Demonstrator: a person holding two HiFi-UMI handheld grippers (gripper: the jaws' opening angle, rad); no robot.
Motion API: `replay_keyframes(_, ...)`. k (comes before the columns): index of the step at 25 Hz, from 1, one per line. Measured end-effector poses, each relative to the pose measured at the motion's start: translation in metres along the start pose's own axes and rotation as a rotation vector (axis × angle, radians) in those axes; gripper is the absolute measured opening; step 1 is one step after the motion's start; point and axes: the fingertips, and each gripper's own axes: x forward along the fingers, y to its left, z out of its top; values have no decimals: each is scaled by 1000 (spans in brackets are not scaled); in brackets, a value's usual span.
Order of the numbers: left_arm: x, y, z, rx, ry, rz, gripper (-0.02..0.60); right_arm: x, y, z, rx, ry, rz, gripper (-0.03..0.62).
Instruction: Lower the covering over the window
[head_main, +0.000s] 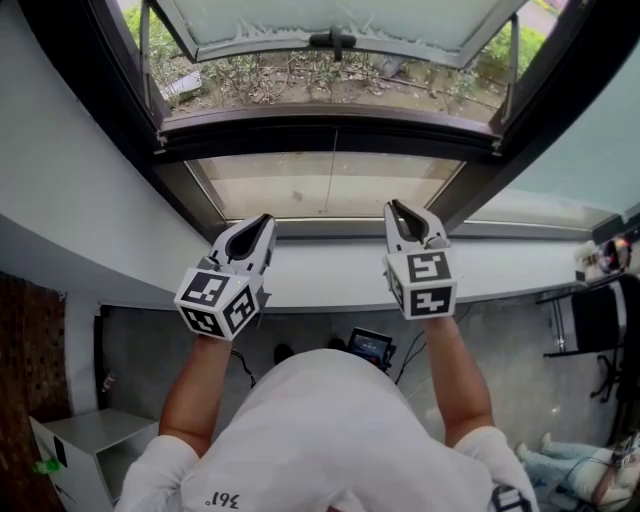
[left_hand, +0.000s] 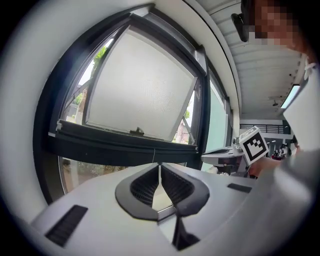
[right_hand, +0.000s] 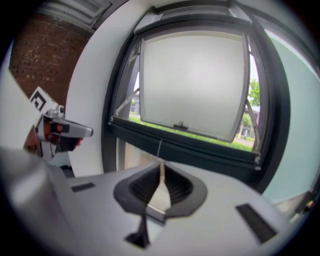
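The window's dark frame (head_main: 330, 140) spans the top of the head view, with its upper sash (head_main: 330, 20) swung outward and a pale lower pane (head_main: 320, 185) beneath a dark crossbar. A thin cord (head_main: 335, 170) hangs down the middle from that bar. No covering lies over the glass in any view. My left gripper (head_main: 266, 218) and right gripper (head_main: 393, 205) are held side by side over the white sill (head_main: 320, 270), left and right of the cord. Both point at the lower pane. The left gripper (left_hand: 160, 165) and the right gripper (right_hand: 161, 165) are each shut with nothing held.
White wall curves round the window on both sides. Far below are a white cabinet (head_main: 90, 440), a small device with cables (head_main: 370, 345), a dark chair (head_main: 600, 320) and another person's legs (head_main: 570, 465). A brick wall (head_main: 30, 350) stands at the left.
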Motion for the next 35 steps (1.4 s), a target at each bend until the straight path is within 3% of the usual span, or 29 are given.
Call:
replay_keyframes(10,-12,-31,-14,-25,6,8,35,-19,5,-23,47,-10,68,37)
replay_keyframes(23,-14,-58,-32,-37,27,93,35,-26,-5,-44,43,-12,164,37)
replay_keyframes(35,-42,-66,-35,-18,35,44,35,-51,11,-47,72,-21,115,37)
